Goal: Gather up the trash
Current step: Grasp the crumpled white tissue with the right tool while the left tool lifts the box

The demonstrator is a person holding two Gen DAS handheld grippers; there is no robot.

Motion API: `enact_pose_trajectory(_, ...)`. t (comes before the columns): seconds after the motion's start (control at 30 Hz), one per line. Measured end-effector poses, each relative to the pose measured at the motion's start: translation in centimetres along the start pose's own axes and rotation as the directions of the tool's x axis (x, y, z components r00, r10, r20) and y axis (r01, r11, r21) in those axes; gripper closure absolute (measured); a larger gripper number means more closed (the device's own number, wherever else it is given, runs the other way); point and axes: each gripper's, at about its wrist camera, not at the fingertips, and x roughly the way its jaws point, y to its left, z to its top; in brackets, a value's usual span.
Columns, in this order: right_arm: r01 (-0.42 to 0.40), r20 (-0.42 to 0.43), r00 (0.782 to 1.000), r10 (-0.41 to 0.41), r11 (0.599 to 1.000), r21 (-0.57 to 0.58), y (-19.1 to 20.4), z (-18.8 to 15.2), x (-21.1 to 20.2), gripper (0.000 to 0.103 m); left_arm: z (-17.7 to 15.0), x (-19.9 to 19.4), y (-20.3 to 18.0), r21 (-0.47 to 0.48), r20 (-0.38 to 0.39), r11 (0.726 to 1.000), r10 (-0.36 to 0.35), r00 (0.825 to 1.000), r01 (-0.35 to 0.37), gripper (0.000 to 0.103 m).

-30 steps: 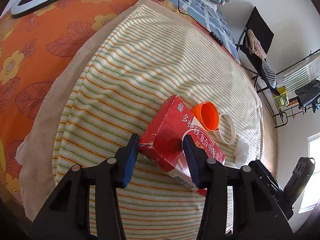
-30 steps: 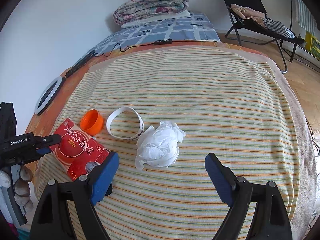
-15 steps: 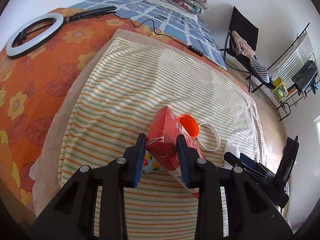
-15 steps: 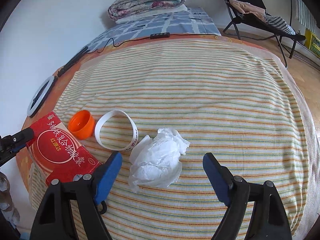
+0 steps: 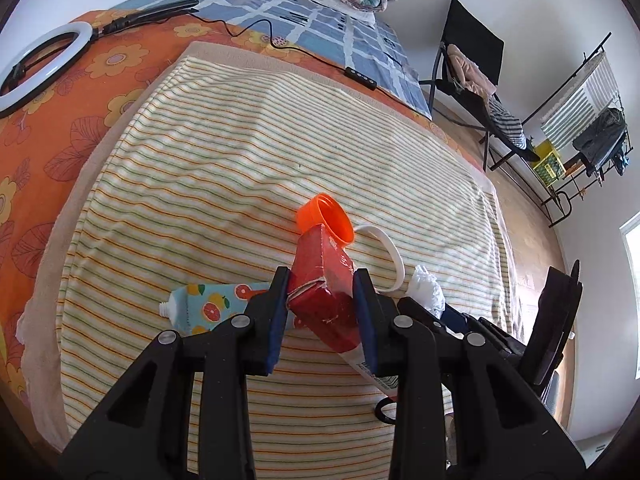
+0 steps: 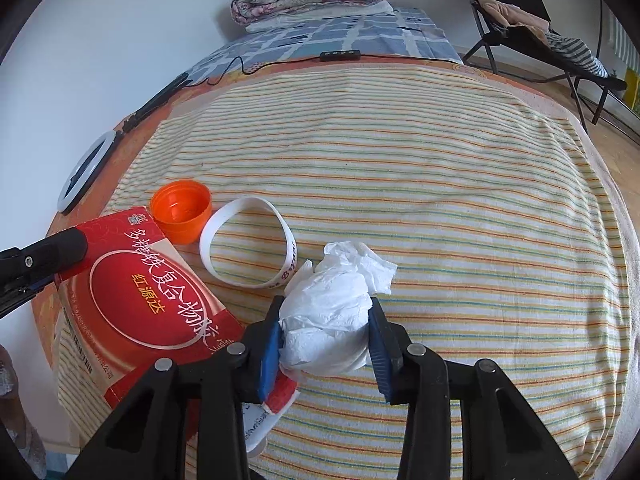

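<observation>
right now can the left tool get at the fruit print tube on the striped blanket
Probably not yet. The left tool is shut on the red box, so its jaws are full. The fruit print tube lies uncovered on the striped blanket just beside that tool, so the path looks free once the box is dropped.

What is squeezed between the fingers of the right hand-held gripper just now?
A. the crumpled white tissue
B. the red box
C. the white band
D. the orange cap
A: in the right wrist view the right hand-held gripper has its blue pads against both sides of the crumpled white tissue, while the orange cap and white band lie loose on the striped cloth.
</observation>
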Motion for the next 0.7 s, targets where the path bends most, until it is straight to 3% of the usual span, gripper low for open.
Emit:
enact_pose_trajectory(0.23,-0.006,0.004,1.0,0.006,1.0,-0.003,-0.2,-0.1,-0.3,0.071,-0.3,0.5,-0.3,0.002,0.004,1.0,-0.015,1.0,0.015,0.074)
enact_pose_trajectory(0.4,-0.012,0.029,1.0,0.011,1.0,0.014,-1.1,-0.1,-1.7,0.072,-0.2,-1.4,-0.6,0.032,0.037,0.998,-0.06,0.997,0.059,0.079)
enact_pose_trajectory(0.57,-0.023,0.064,0.998,0.022,1.0,0.016,-1.5,-0.1,-3.9,0.072,-0.1,-3.3,0.7,-0.043,0.043,0.99,-0.132,0.99,0.134,0.084)
enact_pose_trajectory(0.7,-0.028,0.085,0.996,0.028,1.0,0.006,-1.4,-0.4,-5.5,0.072,0.1,-5.3,1.3,-0.037,0.085,0.99,-0.135,0.987,0.138,0.085)
